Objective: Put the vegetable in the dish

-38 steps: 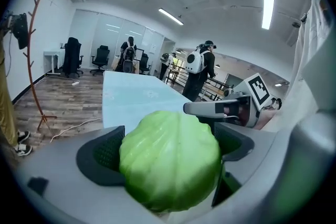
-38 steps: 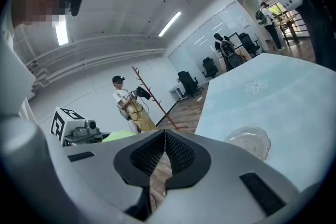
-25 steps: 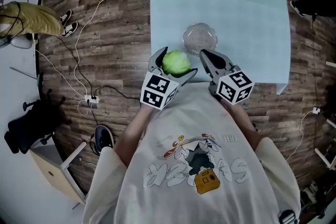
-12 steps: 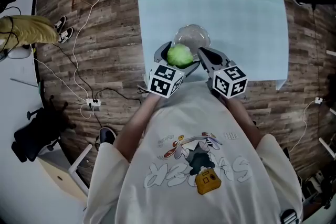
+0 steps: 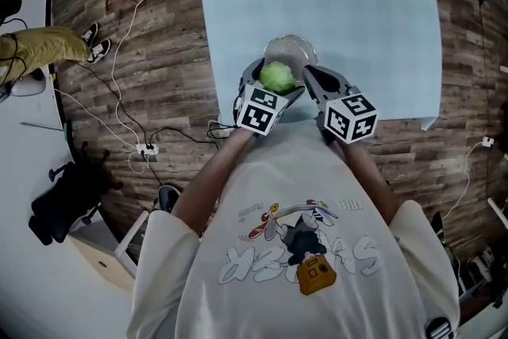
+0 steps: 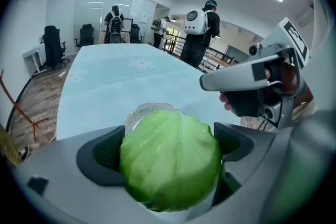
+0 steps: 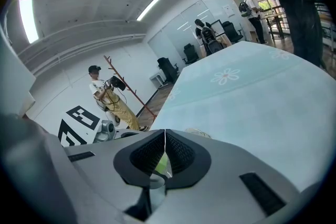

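A round green cabbage (image 5: 276, 77) (image 6: 170, 160) is clamped between the jaws of my left gripper (image 5: 270, 79) (image 6: 169, 152), held just above the near rim of a clear glass dish (image 5: 290, 52) (image 6: 143, 113) on the pale blue table (image 5: 381, 36). In the left gripper view the cabbage hides most of the dish. My right gripper (image 5: 313, 81) (image 7: 165, 140) hovers just right of the cabbage, jaws pressed together with nothing between them; the dish rim (image 7: 198, 134) peeks above them.
The table's near edge (image 5: 397, 121) runs just past the grippers, with wood floor (image 5: 143, 52) and loose cables (image 5: 119, 123) to the left. Several people (image 6: 197, 23) stand beyond the table's far end; another person (image 7: 107, 94) stands by a red stand.
The left gripper has carried the cabbage forward from the table's near edge to the dish's near rim. The right gripper has kept pace alongside it, still shut.
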A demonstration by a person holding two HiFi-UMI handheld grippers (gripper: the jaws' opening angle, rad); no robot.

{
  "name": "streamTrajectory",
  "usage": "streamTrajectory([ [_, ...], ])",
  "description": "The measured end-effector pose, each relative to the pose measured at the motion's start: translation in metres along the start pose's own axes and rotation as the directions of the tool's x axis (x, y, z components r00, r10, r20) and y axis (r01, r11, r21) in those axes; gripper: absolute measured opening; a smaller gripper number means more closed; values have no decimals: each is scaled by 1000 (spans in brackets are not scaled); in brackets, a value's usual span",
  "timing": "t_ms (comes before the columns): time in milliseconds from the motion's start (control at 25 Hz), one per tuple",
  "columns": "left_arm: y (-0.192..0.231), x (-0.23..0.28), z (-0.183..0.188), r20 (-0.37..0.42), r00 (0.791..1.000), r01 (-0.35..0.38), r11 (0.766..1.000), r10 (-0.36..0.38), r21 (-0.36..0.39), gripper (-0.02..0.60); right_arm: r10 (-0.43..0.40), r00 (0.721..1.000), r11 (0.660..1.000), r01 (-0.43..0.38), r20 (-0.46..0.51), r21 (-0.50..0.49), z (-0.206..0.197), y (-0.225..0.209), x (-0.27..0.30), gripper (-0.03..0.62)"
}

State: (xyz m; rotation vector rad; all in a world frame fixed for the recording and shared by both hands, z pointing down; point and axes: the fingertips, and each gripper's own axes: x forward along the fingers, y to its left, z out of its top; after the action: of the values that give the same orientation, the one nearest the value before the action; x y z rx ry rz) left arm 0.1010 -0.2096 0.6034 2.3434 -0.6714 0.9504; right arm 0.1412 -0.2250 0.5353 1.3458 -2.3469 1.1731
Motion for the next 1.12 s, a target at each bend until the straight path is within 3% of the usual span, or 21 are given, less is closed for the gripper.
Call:
streamTrajectory([
  [120,5,17,-9,-67,998,-5,1000,4,-20,535,-17,1000,1000,17,-2,19,-1,-8,2,23],
  [360,3,48,-10,-117,993,-10,1000,10,-2,535,-56,998,997,56,-2,58,-5,-22,-8,22],
  [600,9,72,-7,-171,984,-53,998,44,-43,535,-68,998,995,67,5,76,-3,-26,-12,23],
  [840,23,80,5,-105,993,-63,992,52,-107,525,-65,998,995,64,13,79,-2,-28,-11,23],
  [880,27,76,13,-69,996,-67,992,60,-109,493,-64,998,995,63,15,78,-1,-27,-10,23],
  [960,33,63,33,-5,997,-74,992,74,-105,486,-62,998,995,61,14,76,-1,-25,-9,23],
  [1120,31,50,32,10,999,-49,995,50,-91,474,-53,999,997,53,10,63,0,-20,-3,23],
])
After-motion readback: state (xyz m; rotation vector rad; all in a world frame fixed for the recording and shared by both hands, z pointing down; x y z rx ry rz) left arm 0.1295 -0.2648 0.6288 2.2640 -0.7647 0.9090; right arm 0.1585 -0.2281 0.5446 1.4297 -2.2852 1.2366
